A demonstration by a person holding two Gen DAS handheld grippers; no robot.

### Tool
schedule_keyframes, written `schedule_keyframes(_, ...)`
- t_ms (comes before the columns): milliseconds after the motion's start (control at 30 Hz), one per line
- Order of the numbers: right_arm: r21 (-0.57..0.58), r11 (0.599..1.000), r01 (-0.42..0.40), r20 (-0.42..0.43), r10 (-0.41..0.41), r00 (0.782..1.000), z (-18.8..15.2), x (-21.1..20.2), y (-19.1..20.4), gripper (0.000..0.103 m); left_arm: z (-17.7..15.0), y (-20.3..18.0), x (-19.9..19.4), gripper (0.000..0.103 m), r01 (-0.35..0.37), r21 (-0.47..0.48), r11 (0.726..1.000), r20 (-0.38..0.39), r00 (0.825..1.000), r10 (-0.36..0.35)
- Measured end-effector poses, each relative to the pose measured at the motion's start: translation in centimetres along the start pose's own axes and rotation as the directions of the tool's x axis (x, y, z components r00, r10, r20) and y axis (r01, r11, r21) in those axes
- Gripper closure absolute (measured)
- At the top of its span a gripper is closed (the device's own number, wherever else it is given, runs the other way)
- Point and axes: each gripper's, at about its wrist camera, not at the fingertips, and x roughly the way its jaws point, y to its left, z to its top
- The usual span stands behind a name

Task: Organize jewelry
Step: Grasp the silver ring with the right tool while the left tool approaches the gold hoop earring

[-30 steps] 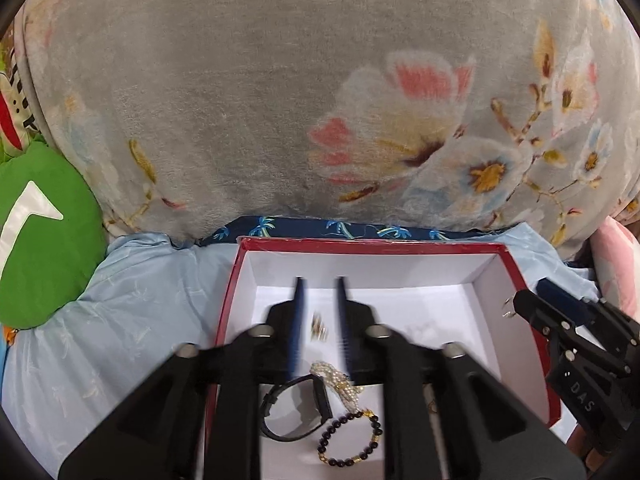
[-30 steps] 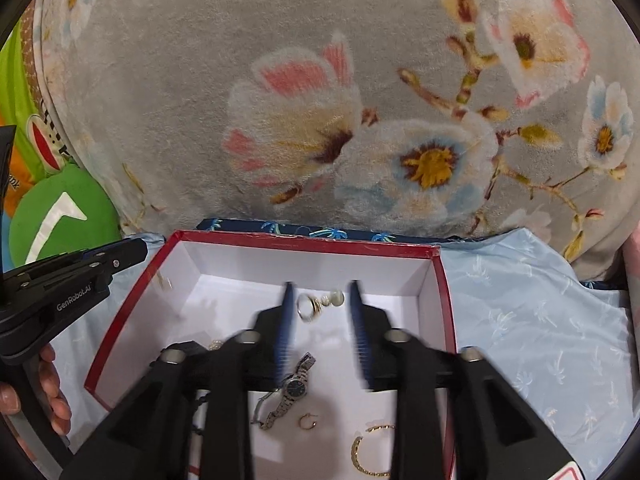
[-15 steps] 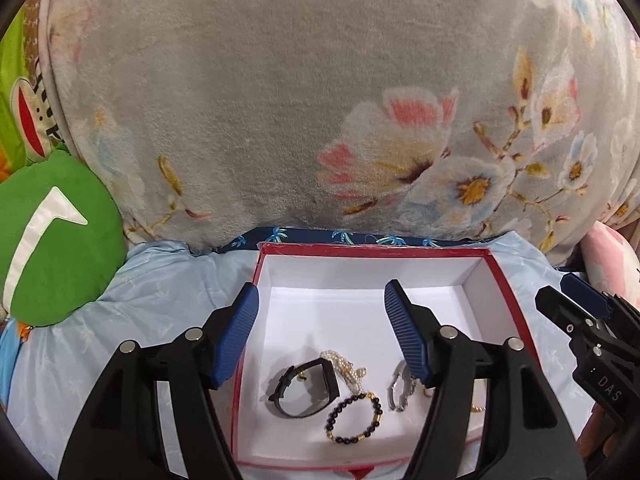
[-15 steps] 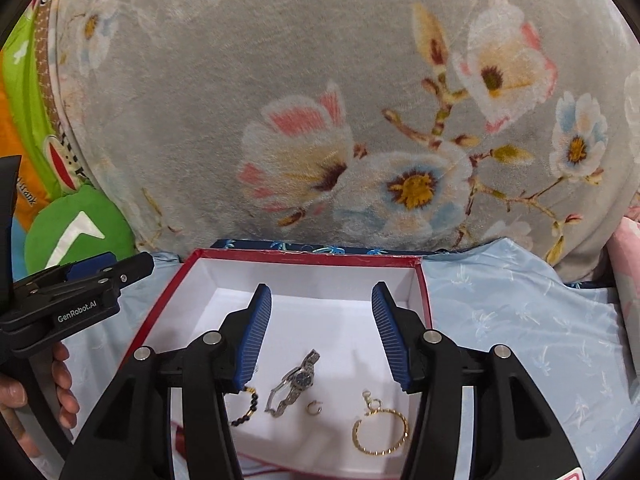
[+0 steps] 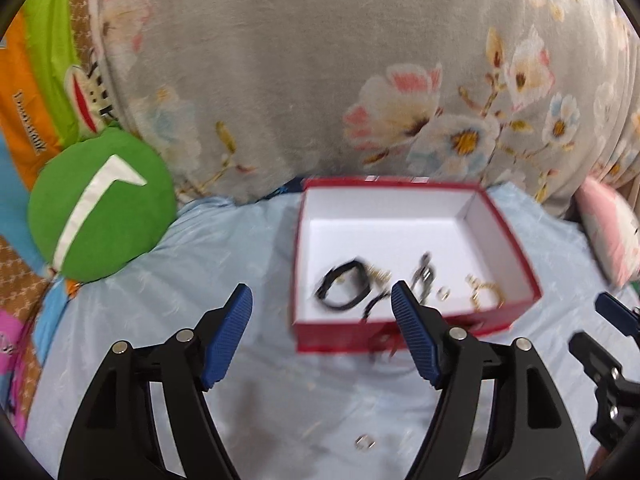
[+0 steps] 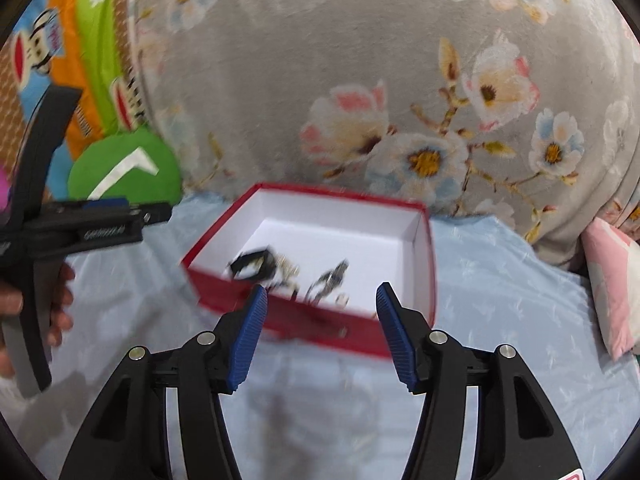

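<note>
We hold the left claw (image 5: 322, 304) and the right claw (image 6: 318, 304) spread wide and empty, both just short of the red box's (image 5: 400, 330) near wall. Inside the box lie a black band (image 5: 342, 286), a silver watch (image 5: 424, 276) and gold pieces (image 5: 486, 292), blurred. One small ring (image 5: 365, 443) sits on the blue bedsheet (image 5: 224, 248), nearer us than the box.

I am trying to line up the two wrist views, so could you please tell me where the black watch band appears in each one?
Left wrist view: the black watch band lies near the front left of the red box, just right of centre.
Right wrist view: the black watch band sits left of centre, by the box's near left wall.
Shared landmark: the green round cushion, left of the box in both.
</note>
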Motion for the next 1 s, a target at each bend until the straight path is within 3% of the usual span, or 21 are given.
schedule_keyframes(133,0.000,0.998,-0.068,-0.110,0.068,0.992,-5.1,-0.8,2.7,0.047,-4.0,0.9,-0.4,0.033,0.005,-0.015,1.000,-0.087,0.996,-0.006)
schedule_keyframes(333,0.028,0.987,-0.156,-0.262,0.158,0.952,-11.6,0.1,6.8,0.047,-9.9,2.3,-0.6,0.033,-0.040,-0.051,0.998,-0.191,0.981,0.029)
schedule_keyframes(667,0.012,0.981,-0.193,-0.337,0.185,0.923,-14.9,1.6,10.5,0.048,-14.9,4.4,-0.2,0.033,-0.055,-0.135,0.989,-0.294,0.956,0.013)
schedule_keyframes(733,0.003,0.981,-0.194,-0.349,0.183,0.919,-15.3,2.0,10.9,0.052,-15.2,4.3,-0.2,0.033,-0.054,-0.130,0.990,-0.298,0.954,0.013)
schedule_keyframes(833,-0.006,0.982,-0.190,-0.374,0.174,0.911,-15.9,2.6,11.4,0.066,-15.4,4.3,-0.1,0.033,-0.046,-0.138,0.989,-0.304,0.953,0.002)
schedule_keyframes(933,-0.023,0.984,-0.174,-0.364,0.154,0.919,-16.0,2.6,11.5,0.073,-15.3,4.1,0.1,0.033,-0.041,-0.136,0.990,-0.305,0.952,-0.002)
schedule_keyframes(967,-0.021,0.985,-0.172,-0.362,0.153,0.919,-16.0,2.6,11.4,0.084,-15.3,4.1,0.2,0.033,-0.038,-0.137,0.990,-0.306,0.952,-0.005)
schedule_keyframes(1000,-0.017,0.985,-0.171,-0.362,0.154,0.919,-16.0,2.6,11.3,0.085,-15.2,4.0,0.4,0.033,-0.031,-0.137,0.990,-0.309,0.951,-0.013)
